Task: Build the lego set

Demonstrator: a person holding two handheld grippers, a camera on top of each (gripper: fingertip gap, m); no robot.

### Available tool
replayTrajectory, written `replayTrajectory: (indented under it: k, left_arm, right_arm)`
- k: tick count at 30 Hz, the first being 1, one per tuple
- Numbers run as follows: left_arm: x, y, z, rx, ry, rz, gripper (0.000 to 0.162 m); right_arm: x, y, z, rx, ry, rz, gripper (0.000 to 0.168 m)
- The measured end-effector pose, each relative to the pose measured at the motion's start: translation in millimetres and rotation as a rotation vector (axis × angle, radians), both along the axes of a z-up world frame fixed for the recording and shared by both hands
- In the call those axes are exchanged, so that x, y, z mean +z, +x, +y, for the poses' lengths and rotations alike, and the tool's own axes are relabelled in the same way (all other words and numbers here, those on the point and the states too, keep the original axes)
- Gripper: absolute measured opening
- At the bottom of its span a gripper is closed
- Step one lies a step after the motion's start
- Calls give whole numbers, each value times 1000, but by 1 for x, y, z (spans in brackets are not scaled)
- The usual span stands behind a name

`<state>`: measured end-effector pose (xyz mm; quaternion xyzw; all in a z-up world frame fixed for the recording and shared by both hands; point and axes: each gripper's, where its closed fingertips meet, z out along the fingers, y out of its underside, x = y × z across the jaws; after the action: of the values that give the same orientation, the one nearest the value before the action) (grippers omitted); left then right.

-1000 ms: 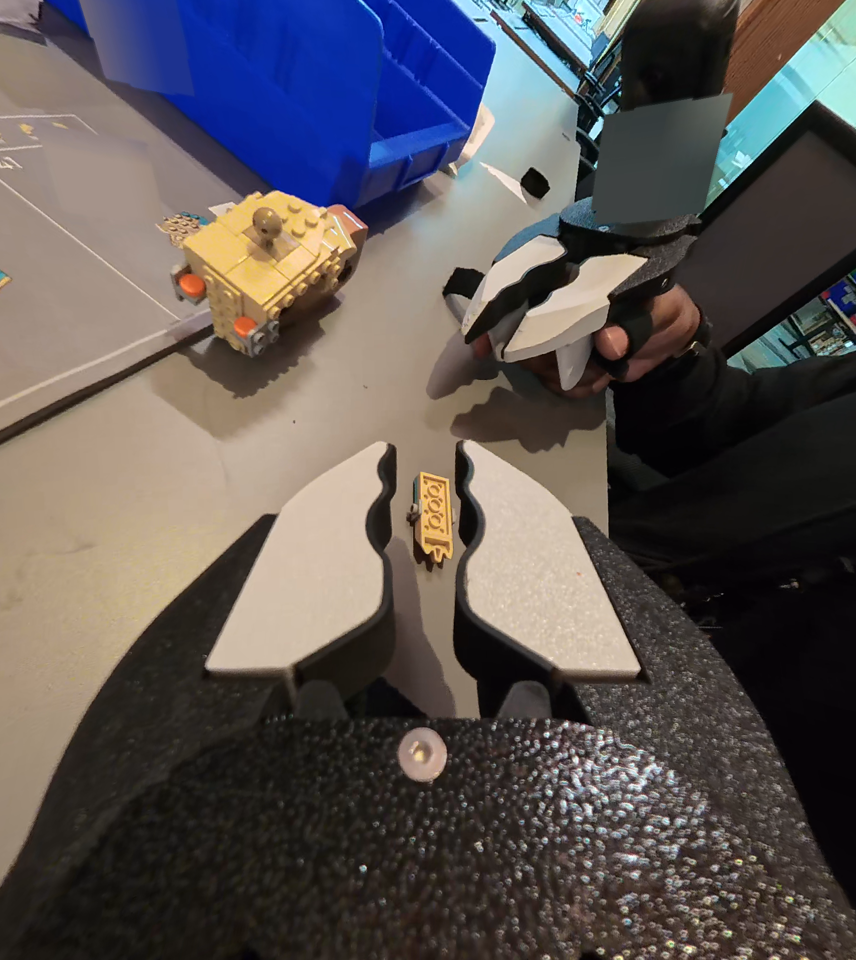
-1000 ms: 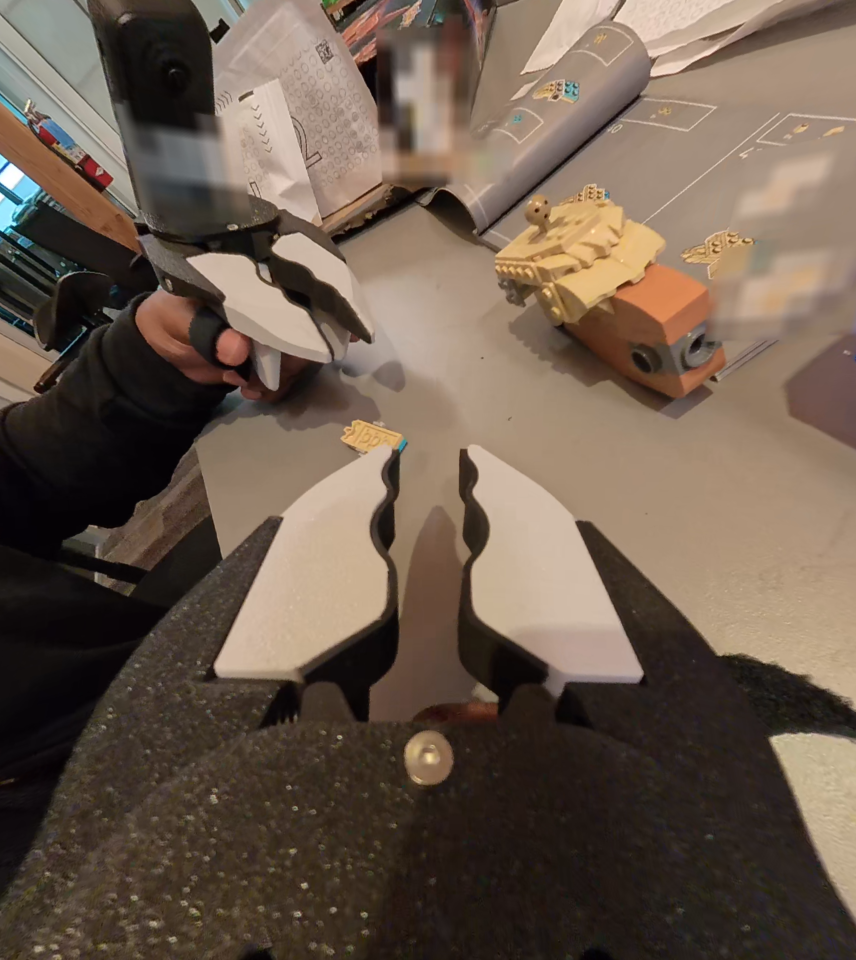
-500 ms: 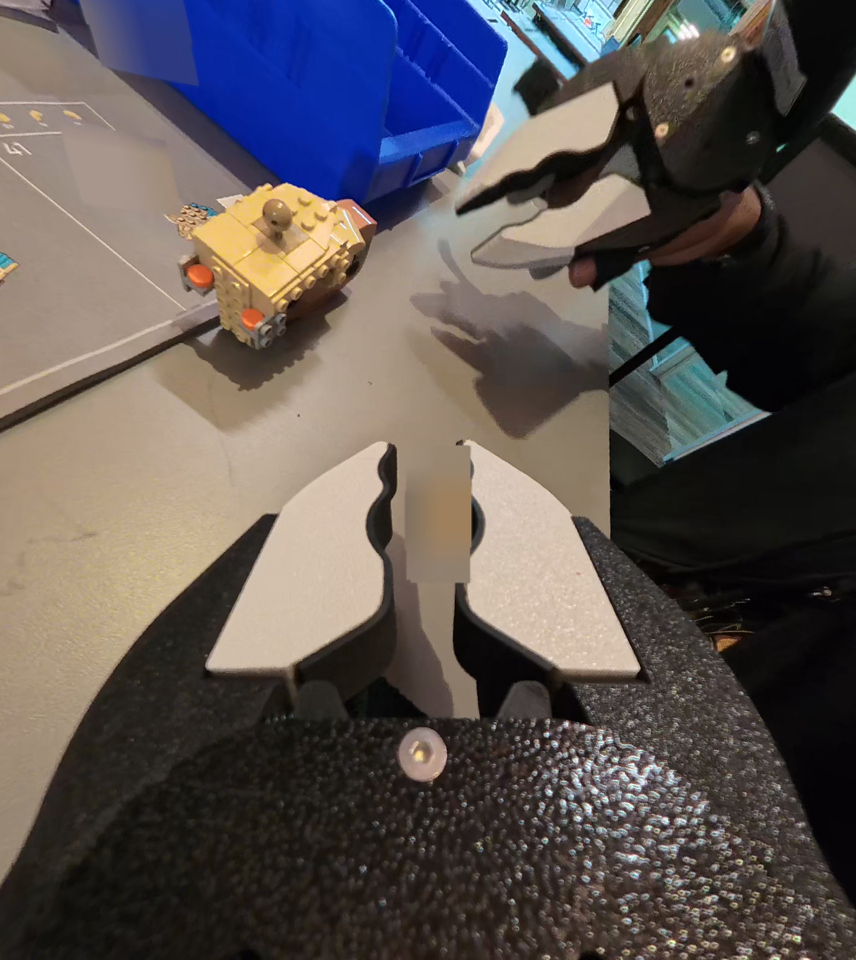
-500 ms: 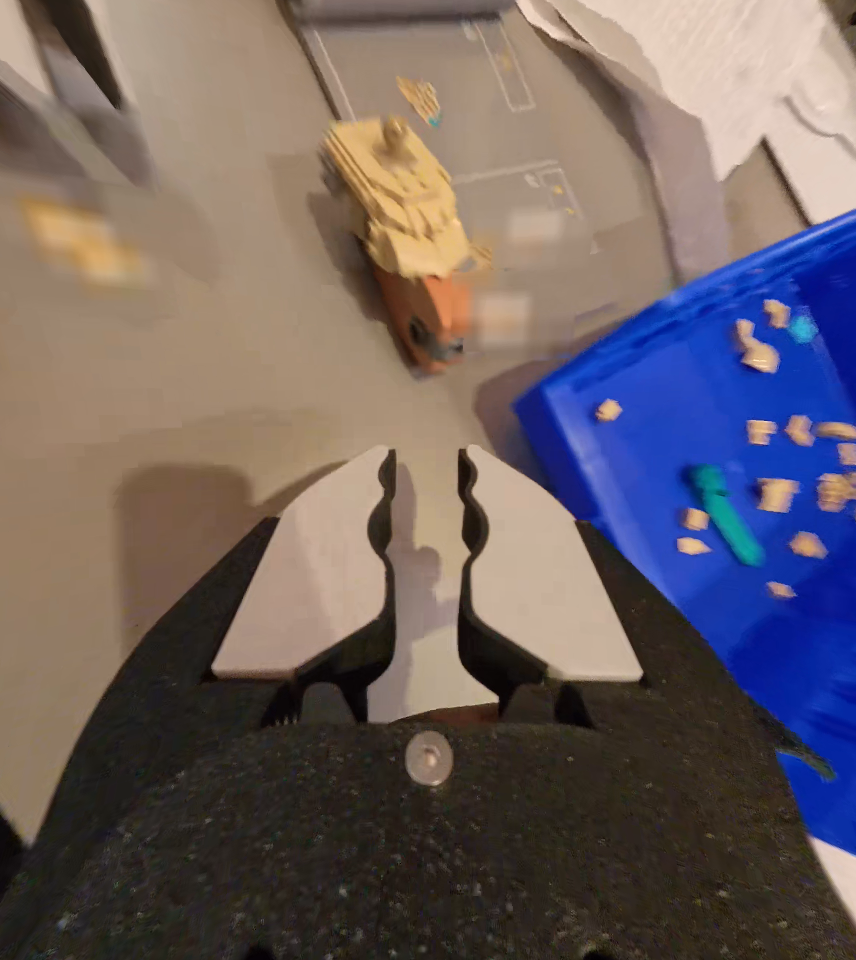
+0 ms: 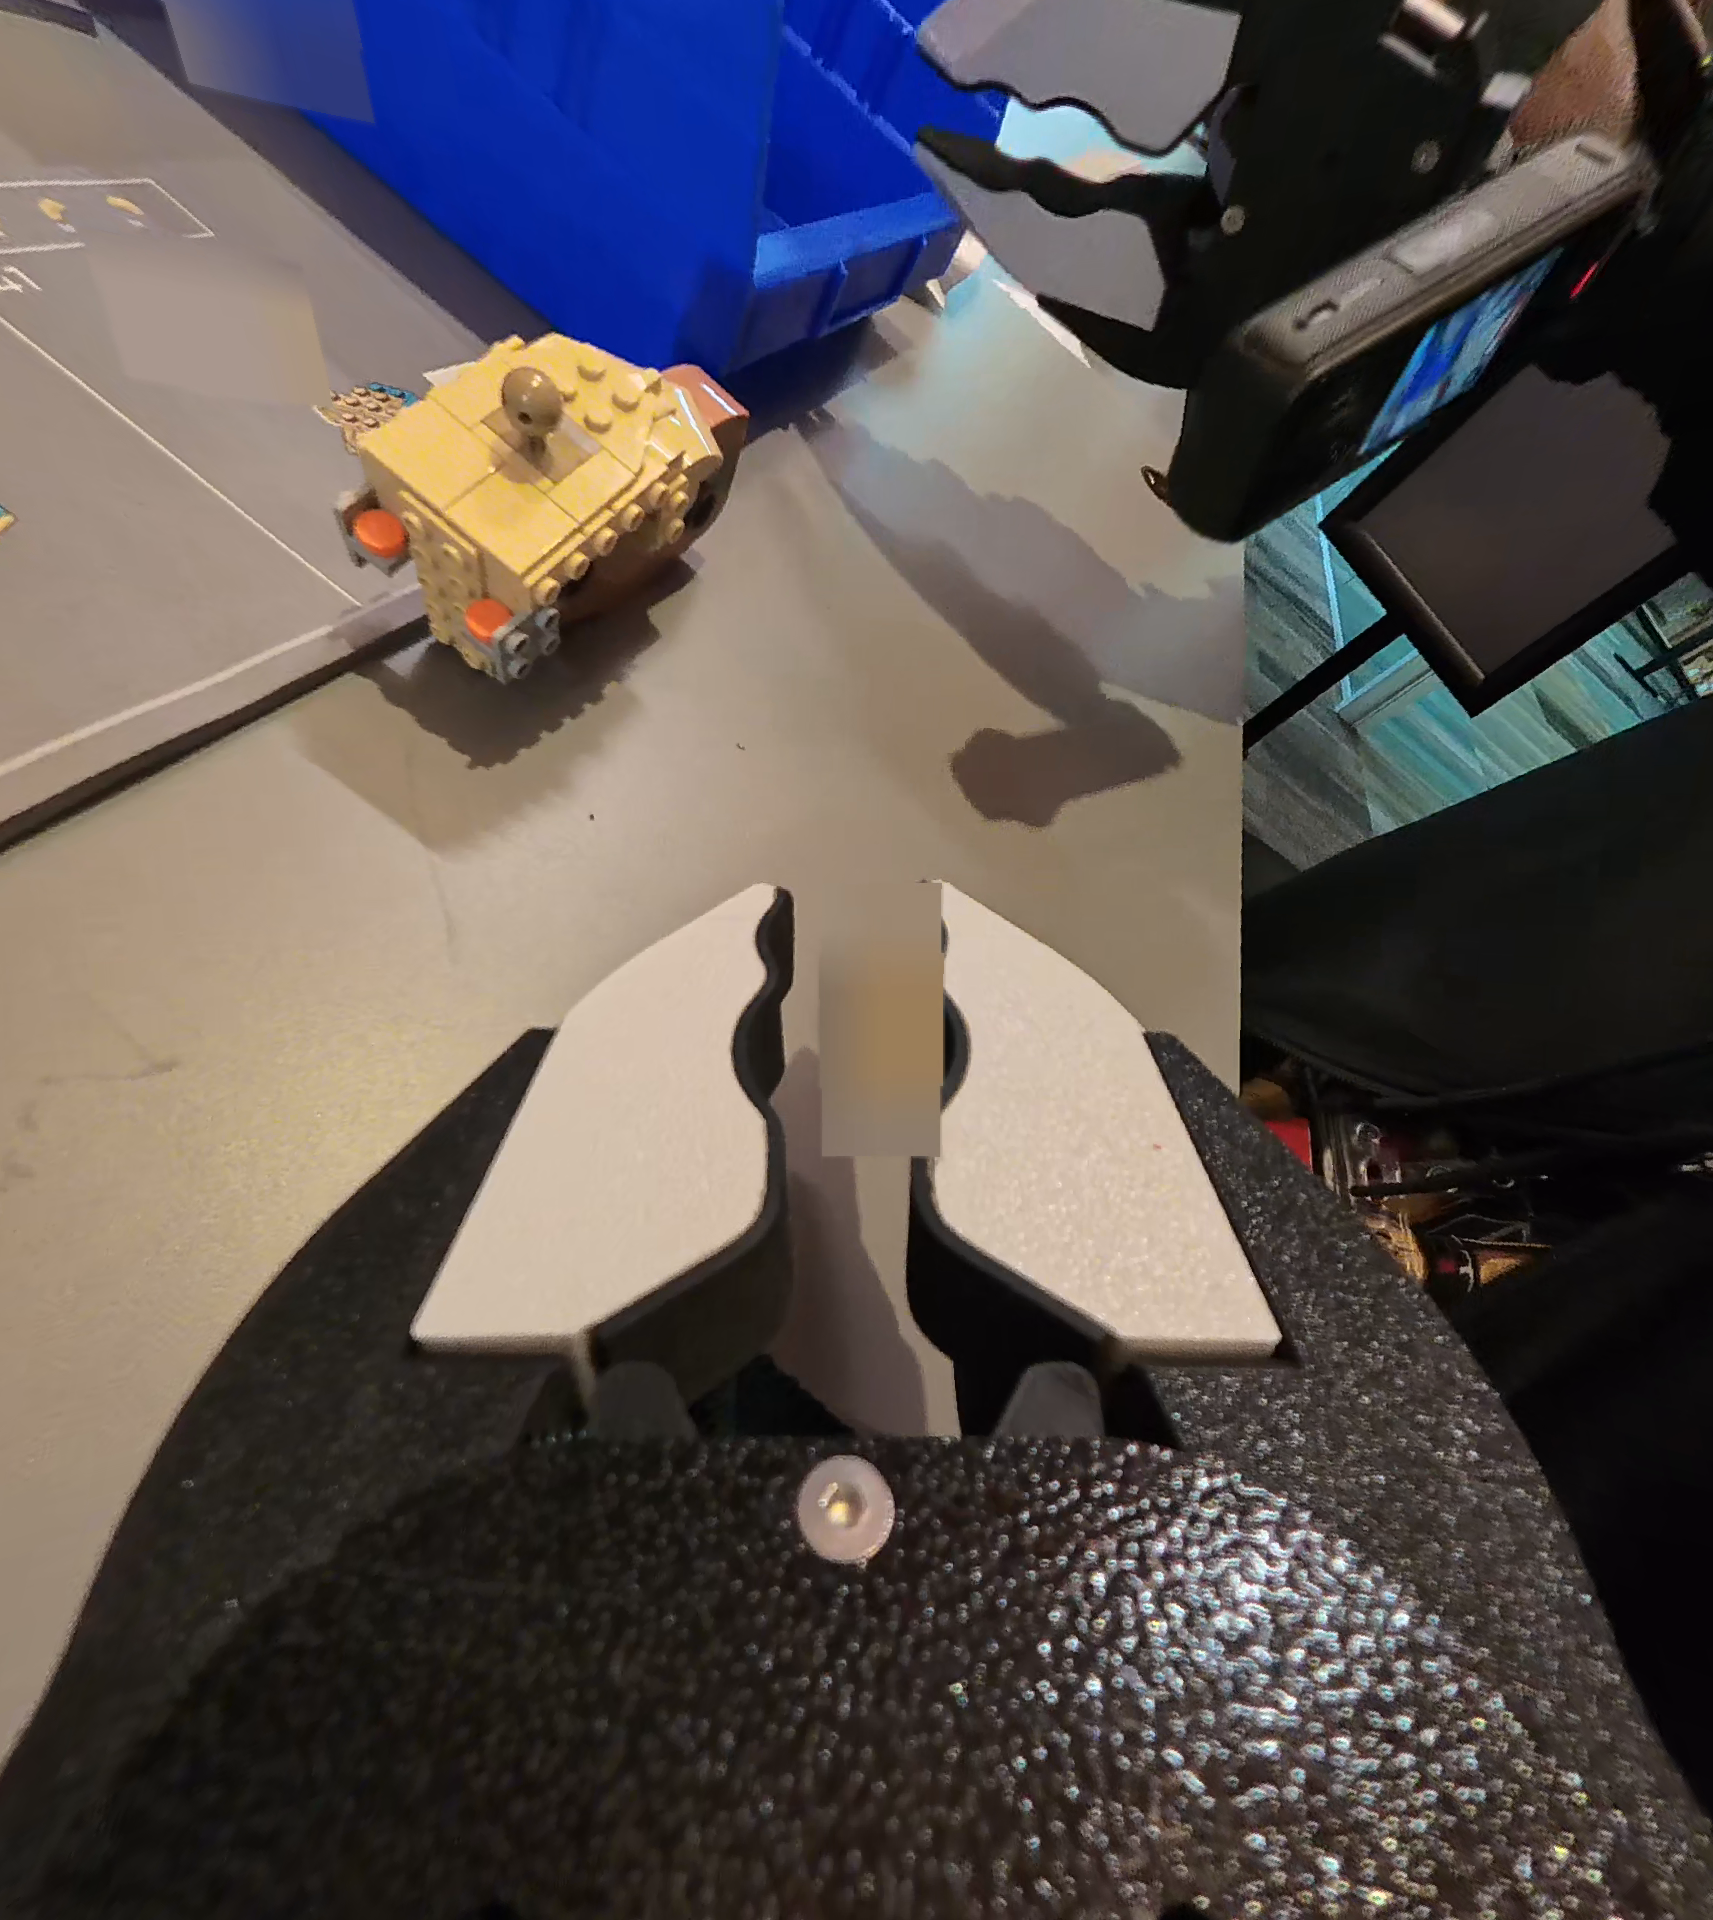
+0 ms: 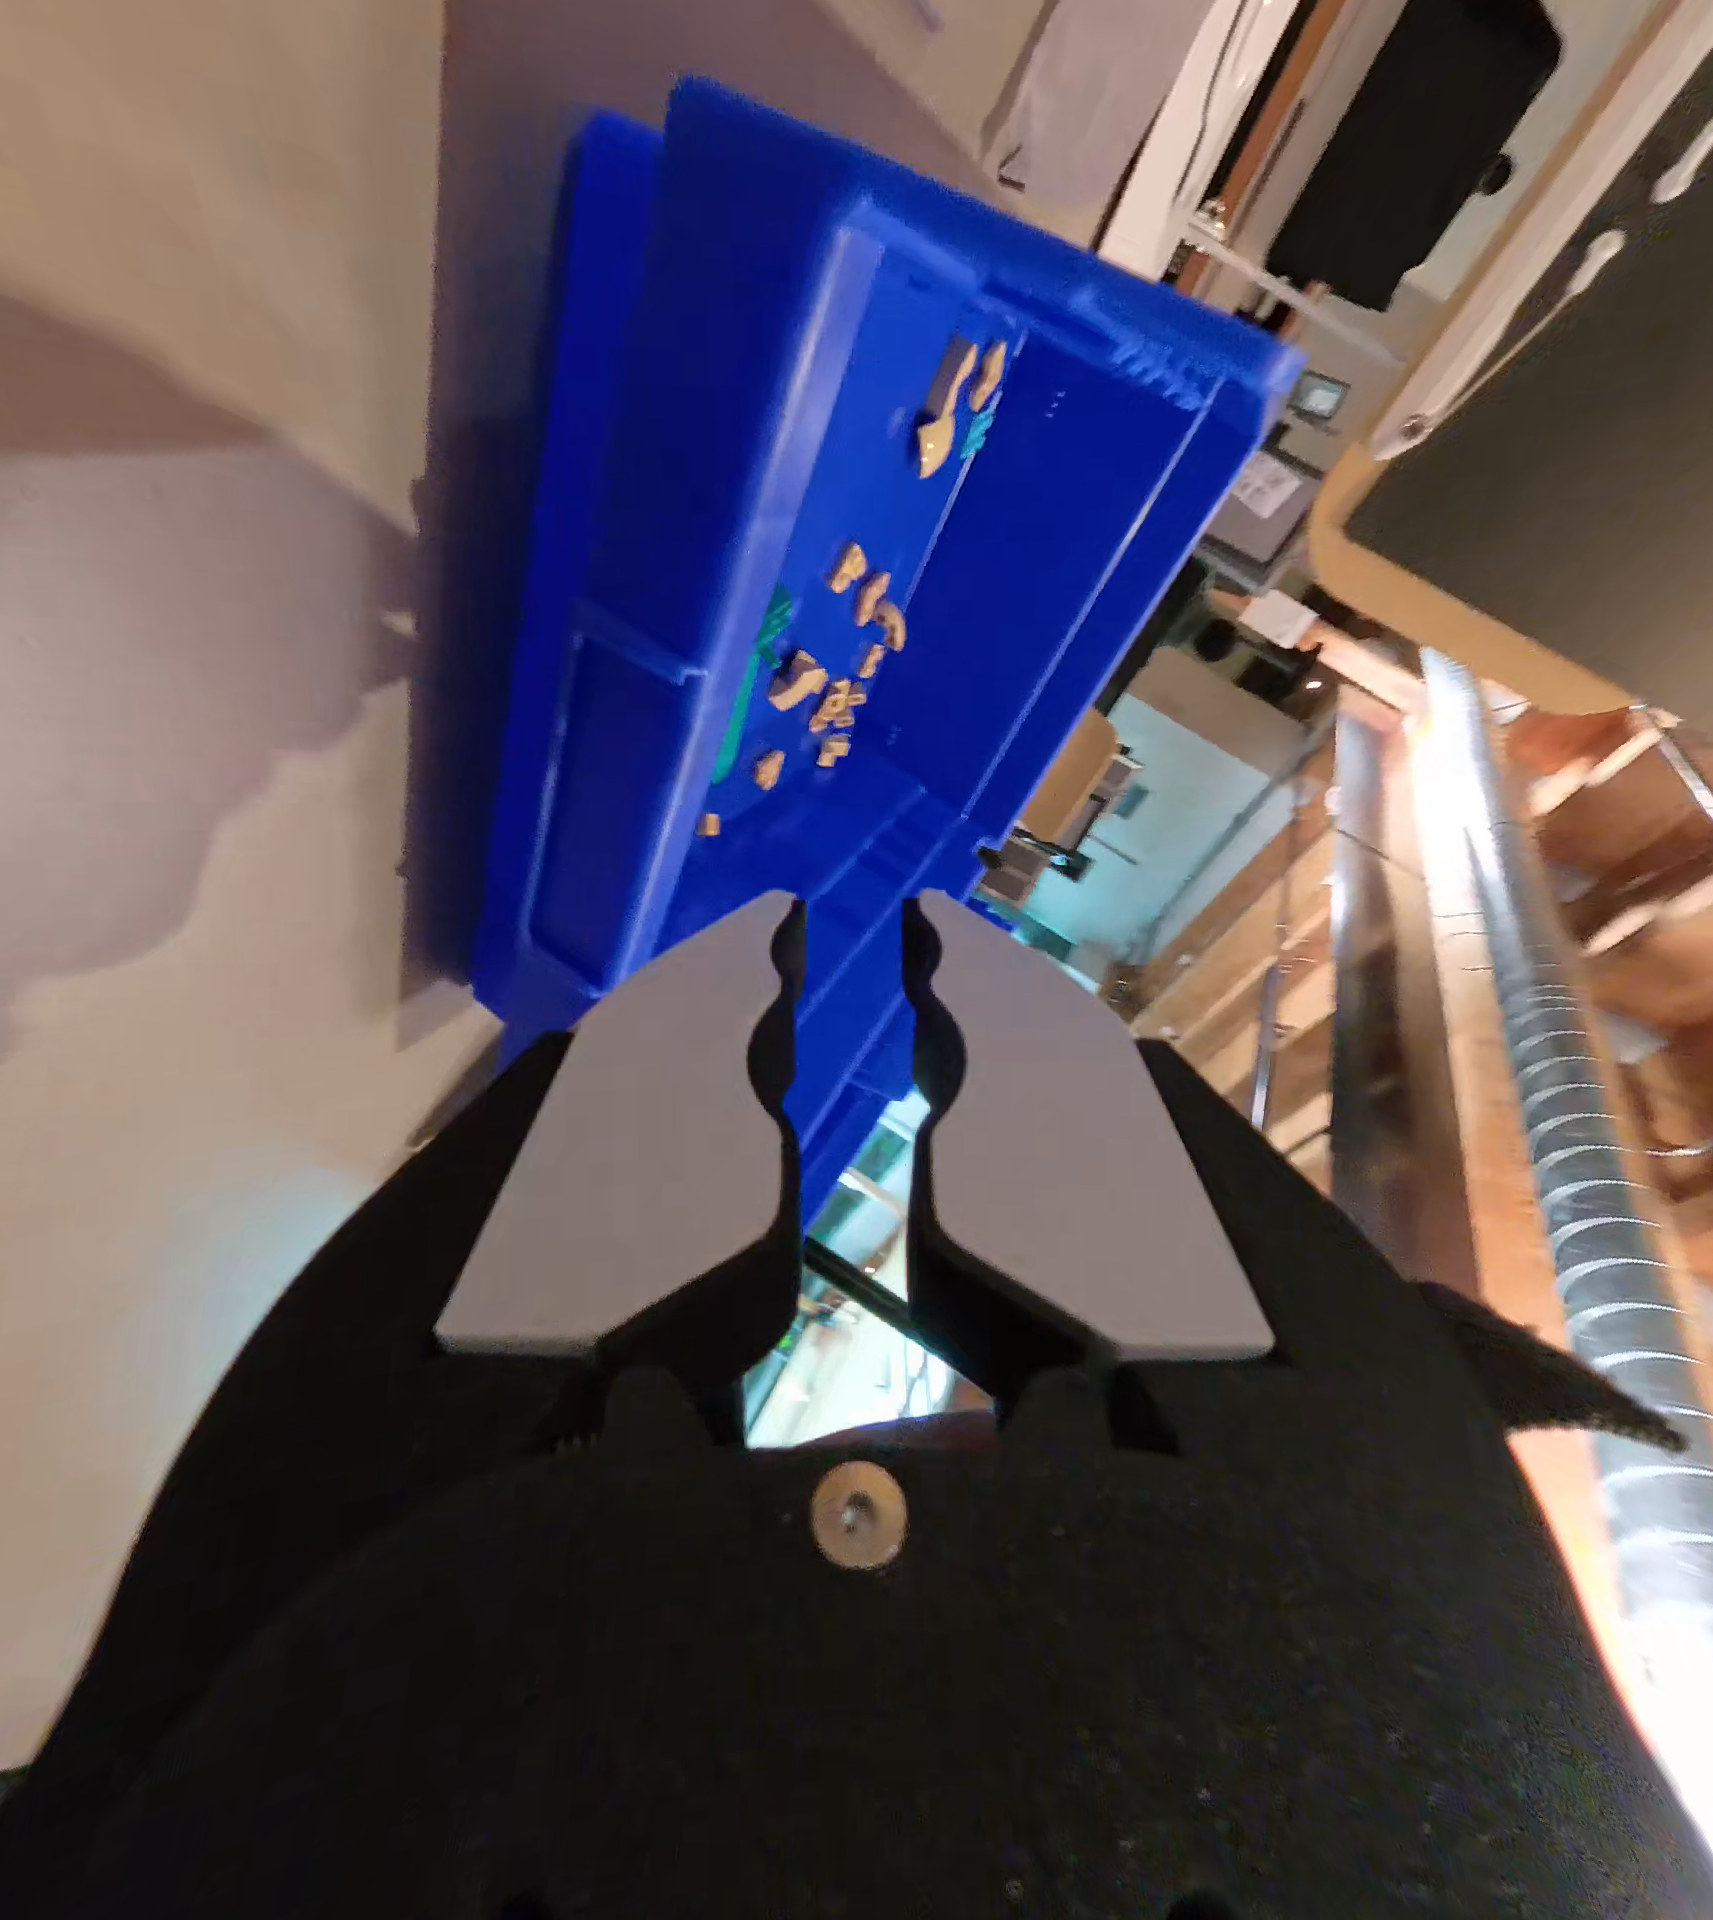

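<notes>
A tan and brown lego model (image 5: 530,499) with orange studs stands on the grey table, at the edge of the instruction sheet (image 5: 104,436). My left gripper (image 5: 860,894) is open and low over the table near its right edge. A small tan piece (image 5: 878,1039) lies between its fingers, blurred over by a patch. My right gripper (image 6: 852,899) is open and empty. It is raised and rolled sideways, pointing at a blue bin (image 6: 623,520) with several loose tan pieces (image 6: 831,696) and a teal piece (image 6: 758,686). It also shows in the left wrist view (image 5: 930,99), high at the upper right.
Blue bins (image 5: 603,156) stand behind the model. The table edge (image 5: 1241,831) runs just right of my left gripper. A dark monitor (image 5: 1517,561) and the person's black sleeve (image 5: 1558,935) are beyond it. The gap from one gripper's tips to the other's is roughly 25 centimetres.
My right gripper has lifted off the table and swung away from the tan piece toward the blue bin, rolling sideways. My left gripper has stayed over the tan piece.
</notes>
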<state>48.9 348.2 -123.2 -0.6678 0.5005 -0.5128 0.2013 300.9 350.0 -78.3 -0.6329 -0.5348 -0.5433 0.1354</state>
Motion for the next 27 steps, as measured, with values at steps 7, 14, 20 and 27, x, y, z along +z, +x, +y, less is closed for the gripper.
replayTrajectory:
  k: [7,14,20,27]
  left_arm:
    - [1,-1,1,2,-25,-11,21]
    - [2,-1,1,1,-33,-13,21]
    - [4,-1,2,5,-34,-30,21]
    - [4,-2,2,7,-42,-31,21]
  right_arm:
    - [29,2,7,66,75,-248,17]
    - [60,-12,16,188,134,-509,15]
    - [55,-24,19,209,114,-509,14]
    - [47,-16,16,164,82,-453,15]
